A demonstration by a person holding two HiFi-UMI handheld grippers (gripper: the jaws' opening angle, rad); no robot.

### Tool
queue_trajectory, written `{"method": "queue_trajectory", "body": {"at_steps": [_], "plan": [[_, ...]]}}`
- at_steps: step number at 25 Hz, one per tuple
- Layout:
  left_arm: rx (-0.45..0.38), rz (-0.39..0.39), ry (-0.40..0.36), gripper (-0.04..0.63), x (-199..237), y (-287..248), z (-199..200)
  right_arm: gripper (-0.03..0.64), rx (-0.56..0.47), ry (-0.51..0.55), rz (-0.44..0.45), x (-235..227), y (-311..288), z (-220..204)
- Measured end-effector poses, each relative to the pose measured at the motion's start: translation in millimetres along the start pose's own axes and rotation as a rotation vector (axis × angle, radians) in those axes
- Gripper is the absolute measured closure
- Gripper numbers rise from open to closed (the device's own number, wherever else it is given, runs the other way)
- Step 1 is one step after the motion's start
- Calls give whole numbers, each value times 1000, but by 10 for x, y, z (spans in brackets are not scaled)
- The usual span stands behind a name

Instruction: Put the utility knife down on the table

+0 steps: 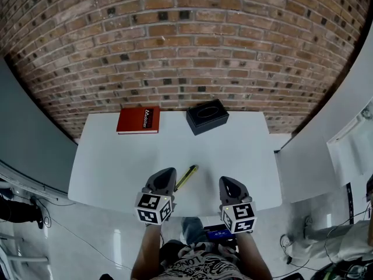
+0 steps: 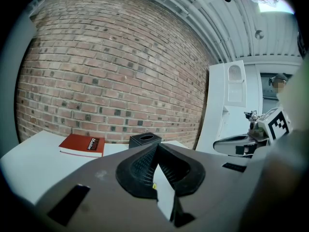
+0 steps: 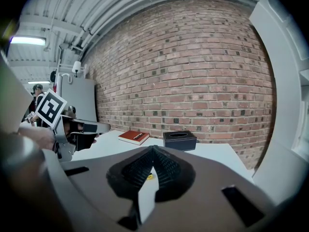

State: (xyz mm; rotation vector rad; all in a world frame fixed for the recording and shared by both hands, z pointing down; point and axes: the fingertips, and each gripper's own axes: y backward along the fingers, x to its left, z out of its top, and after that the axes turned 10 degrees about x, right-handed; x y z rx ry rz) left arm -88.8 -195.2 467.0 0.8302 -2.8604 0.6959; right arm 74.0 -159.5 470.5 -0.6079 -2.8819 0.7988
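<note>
Head view: utility knife (image 1: pixel 186 177) lies on the white desk (image 1: pixel 116 162), just beside the left tool (image 1: pixel 168 174).
Tools: left tool and right tool (image 1: pixel 227 183) both closed, empty.
Room: red book (image 1: pixel 138 120), black box (image 1: pixel 207 116) at far edge; brick wall (image 1: pixel 186 51).

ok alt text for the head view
A yellow utility knife lies on a white table between the left gripper and right gripper, jaws shut. A red book and black box sit at the far edge, by a brick wall.

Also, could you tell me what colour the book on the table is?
The book is red with a dark label; clearest in the head view.
</note>
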Motion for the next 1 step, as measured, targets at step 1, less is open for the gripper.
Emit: {"method": "queue_trajectory", "body": {"at_steps": [1], "plan": [[0,0,2,580,7,-7,-5,617,1,0,0,-2,-8,-5]]}}
